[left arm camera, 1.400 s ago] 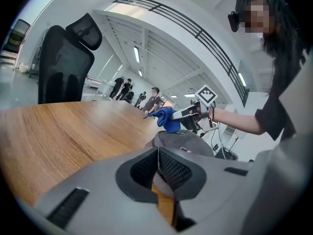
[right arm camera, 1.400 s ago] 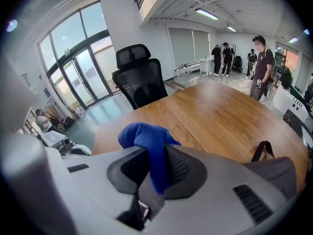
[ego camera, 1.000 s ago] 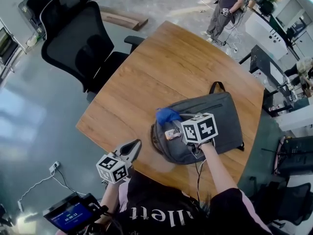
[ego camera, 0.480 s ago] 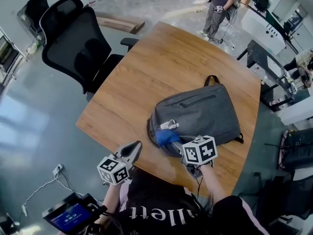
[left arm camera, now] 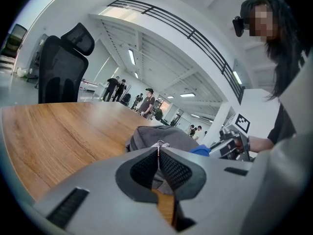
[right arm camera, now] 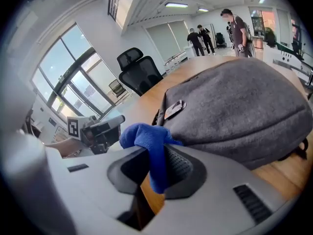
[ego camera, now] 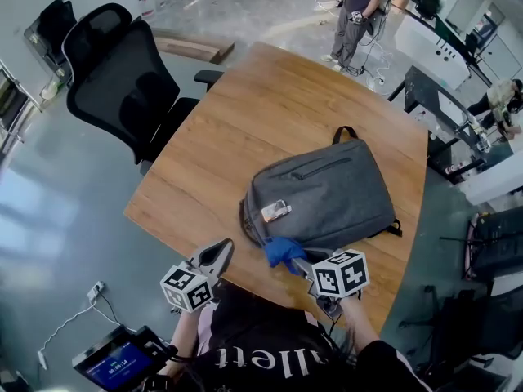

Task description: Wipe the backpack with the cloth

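Observation:
A grey backpack (ego camera: 327, 196) lies flat on the wooden table (ego camera: 270, 104), its black handle toward the far side and a small tag (ego camera: 275, 211) near its left end. My right gripper (ego camera: 296, 261) is shut on a blue cloth (ego camera: 281, 251) at the backpack's near edge; the right gripper view shows the cloth (right arm camera: 146, 141) pinched between the jaws just in front of the grey fabric (right arm camera: 239, 106). My left gripper (ego camera: 216, 256) hovers shut and empty at the table's near edge, left of the bag (left arm camera: 156, 137).
A black office chair (ego camera: 122, 72) stands at the table's far left side. People stand on the floor beyond the far end (ego camera: 355, 11). Desks and equipment (ego camera: 458, 96) line the right side. A small screen (ego camera: 118, 362) sits low on the left.
The right gripper has dragged the blue cloth from the backpack's top toward me, down to its near edge. The left gripper has stayed put.

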The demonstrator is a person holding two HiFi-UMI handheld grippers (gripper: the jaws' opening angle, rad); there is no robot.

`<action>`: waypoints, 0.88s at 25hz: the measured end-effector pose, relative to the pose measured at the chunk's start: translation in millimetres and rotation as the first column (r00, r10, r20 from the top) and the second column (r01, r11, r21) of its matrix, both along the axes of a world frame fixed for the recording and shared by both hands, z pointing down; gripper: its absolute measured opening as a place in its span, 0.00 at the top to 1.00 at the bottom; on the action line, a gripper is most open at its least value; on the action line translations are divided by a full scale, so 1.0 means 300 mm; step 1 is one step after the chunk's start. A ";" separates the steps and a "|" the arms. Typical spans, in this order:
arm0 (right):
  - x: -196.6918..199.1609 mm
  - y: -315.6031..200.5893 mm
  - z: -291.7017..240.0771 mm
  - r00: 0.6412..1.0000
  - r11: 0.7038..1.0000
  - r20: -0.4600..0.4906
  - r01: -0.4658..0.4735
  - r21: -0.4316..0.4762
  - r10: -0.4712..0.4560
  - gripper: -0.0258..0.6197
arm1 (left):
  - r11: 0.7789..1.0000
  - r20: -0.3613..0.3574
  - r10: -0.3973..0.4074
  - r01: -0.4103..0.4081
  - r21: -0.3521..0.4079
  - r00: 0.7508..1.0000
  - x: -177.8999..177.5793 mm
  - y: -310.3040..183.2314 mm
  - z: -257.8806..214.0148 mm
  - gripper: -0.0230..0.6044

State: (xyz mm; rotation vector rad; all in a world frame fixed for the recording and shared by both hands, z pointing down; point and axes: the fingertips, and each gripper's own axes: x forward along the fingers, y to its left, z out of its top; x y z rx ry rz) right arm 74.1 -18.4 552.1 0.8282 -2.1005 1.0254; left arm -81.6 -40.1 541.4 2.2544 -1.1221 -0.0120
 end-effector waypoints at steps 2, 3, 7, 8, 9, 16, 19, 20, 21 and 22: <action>0.016 -0.068 -0.056 1.000 0.998 -0.006 0.008 0.056 -0.007 0.84 | 1.000 -0.001 0.002 -0.002 0.004 1.000 0.004 -0.006 -0.007 0.95; 0.022 -0.115 -0.088 1.000 0.996 -0.009 0.009 0.088 -0.008 0.84 | 1.000 -0.001 0.003 -0.003 0.006 1.000 0.005 -0.009 -0.011 0.95; 0.036 -0.329 -0.205 0.999 0.976 -0.051 0.028 0.217 -0.017 0.84 | 1.000 -0.004 0.010 -0.010 0.008 1.000 0.014 -0.014 -0.018 0.95; 0.036 -0.380 -0.226 0.997 0.969 -0.069 0.041 0.242 -0.025 0.84 | 1.000 -0.006 0.012 -0.012 0.008 1.000 0.018 -0.013 -0.019 0.95; 0.035 -0.430 -0.244 0.995 0.963 -0.089 0.057 0.264 -0.034 0.84 | 1.000 -0.008 0.014 -0.014 0.008 1.000 0.022 -0.014 -0.020 0.95; 0.008 -0.748 -0.245 0.955 0.936 -0.280 0.188 0.299 -0.102 0.84 | 1.000 -0.013 0.013 -0.013 0.006 1.000 0.017 -0.035 -0.025 0.95; -0.007 -0.823 -0.203 0.929 0.936 -0.351 0.223 0.273 -0.119 0.84 | 1.000 -0.015 -0.004 0.004 0.003 1.000 0.001 -0.038 -0.021 0.95; -0.012 -0.835 -0.188 0.924 0.937 -0.362 0.229 0.262 -0.125 0.84 | 1.000 -0.015 -0.010 0.010 0.002 1.000 -0.005 -0.039 -0.020 0.95; -0.017 -0.840 -0.175 0.920 0.939 -0.368 0.235 0.252 -0.132 0.84 | 1.000 -0.015 -0.016 0.016 0.002 1.000 -0.009 -0.042 -0.019 0.95; -0.021 -0.838 -0.164 0.918 0.939 -0.371 0.242 0.244 -0.141 0.84 | 1.000 -0.015 -0.022 0.022 0.002 1.000 -0.013 -0.045 -0.019 0.95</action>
